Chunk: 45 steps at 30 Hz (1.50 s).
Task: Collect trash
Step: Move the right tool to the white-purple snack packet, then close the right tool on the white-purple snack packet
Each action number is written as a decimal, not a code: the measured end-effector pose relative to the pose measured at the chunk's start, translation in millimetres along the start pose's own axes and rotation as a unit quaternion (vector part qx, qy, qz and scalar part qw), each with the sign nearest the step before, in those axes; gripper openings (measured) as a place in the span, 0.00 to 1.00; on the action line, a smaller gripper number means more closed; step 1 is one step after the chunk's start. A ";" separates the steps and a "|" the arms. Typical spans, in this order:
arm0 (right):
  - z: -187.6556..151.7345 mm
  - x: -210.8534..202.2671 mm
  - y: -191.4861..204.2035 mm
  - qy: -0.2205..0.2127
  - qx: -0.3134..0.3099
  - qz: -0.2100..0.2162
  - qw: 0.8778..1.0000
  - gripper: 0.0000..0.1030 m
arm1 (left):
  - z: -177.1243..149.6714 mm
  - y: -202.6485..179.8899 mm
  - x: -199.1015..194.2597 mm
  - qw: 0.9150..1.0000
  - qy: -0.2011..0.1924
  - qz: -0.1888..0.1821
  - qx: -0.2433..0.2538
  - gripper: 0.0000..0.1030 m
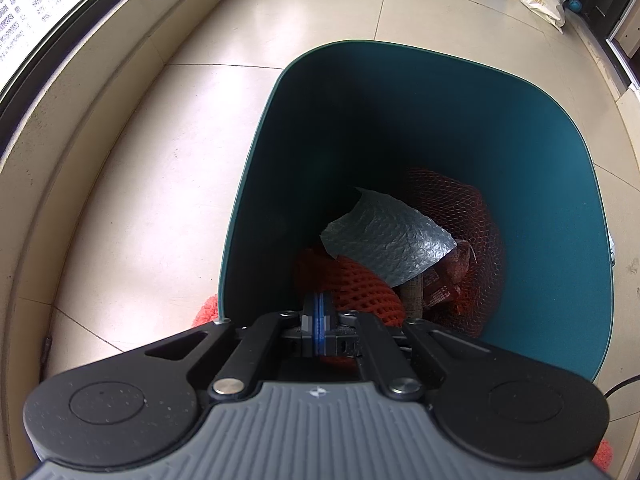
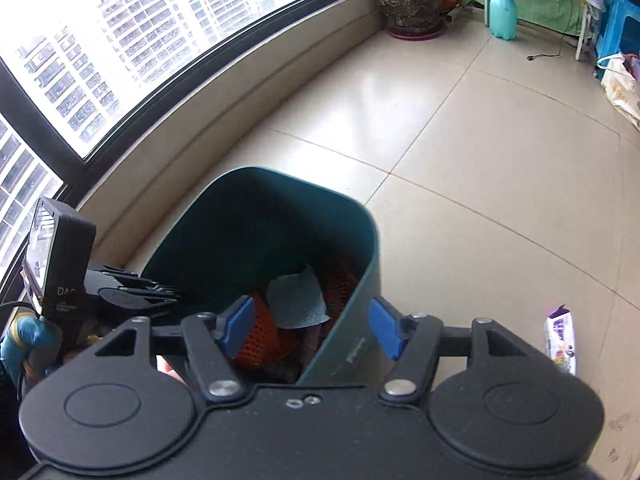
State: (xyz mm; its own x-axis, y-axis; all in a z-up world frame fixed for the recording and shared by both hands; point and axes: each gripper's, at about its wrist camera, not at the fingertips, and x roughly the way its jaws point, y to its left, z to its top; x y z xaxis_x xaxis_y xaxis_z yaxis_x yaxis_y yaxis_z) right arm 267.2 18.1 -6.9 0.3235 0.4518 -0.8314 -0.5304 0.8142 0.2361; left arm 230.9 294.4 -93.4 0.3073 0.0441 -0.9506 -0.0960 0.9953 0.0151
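A dark green bin (image 1: 540, 208) stands on the tiled floor (image 1: 132, 208), close to the low wall under the window. Down in its bottom lie a grey sheet of bubble wrap (image 1: 388, 240), an orange foam net (image 1: 364, 288) and a red mesh bag (image 1: 468, 216), with some printed wrappers under the sheet.

The left claw (image 1: 318, 320) hangs over the near rim of the bin and points down into it. Its two blue-lined fingers are pressed flat together with nothing between them, and the trash lies just beyond and below their tips.

The right claw (image 2: 310, 330) is spread wide and straddles the bin's near right wall (image 2: 352, 328): one blue pad (image 2: 236, 326) sits inside the bin above the orange net, the other outside it. Neither pad presses on the wall.

A purple-and-white wrapper (image 2: 562, 340) lies on the floor to the right of the bin, well apart from both claws. Farther back stand a potted plant (image 2: 410, 2) by the window and a white bag (image 2: 620, 84) at the right edge.
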 end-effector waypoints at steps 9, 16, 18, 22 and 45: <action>-17.0 -16.5 -112.0 -0.026 0.082 -0.072 0.994 0.77 | 0.1 0.1 0.1 1.000 0.002 0.001 0.001 0.00; -53.2 11.3 -218.8 0.004 0.154 -0.129 0.980 0.91 | -1.5 -2.8 -0.2 1.000 0.004 0.010 0.011 0.00; -62.9 29.0 -242.8 0.024 0.164 -0.149 0.975 0.92 | -1.9 -4.2 0.2 1.000 0.005 0.014 0.015 0.00; -86.5 68.6 -276.8 0.062 0.154 -0.192 0.967 0.93 | -1.2 -5.6 0.6 1.000 0.009 0.020 0.019 0.00; -133.0 236.2 -323.2 0.205 0.163 -0.310 0.914 0.58 | -11.2 -11.7 -2.0 0.998 -0.004 0.023 0.065 0.00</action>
State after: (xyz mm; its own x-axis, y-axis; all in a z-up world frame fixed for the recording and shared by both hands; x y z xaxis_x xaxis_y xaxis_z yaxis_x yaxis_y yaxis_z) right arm 410.8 -186.9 -346.5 0.1262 -0.2524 -0.9594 -0.0612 0.9633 -0.2614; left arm 220.9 281.7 -95.2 0.3128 0.0901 -0.9456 0.0129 0.9950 0.0991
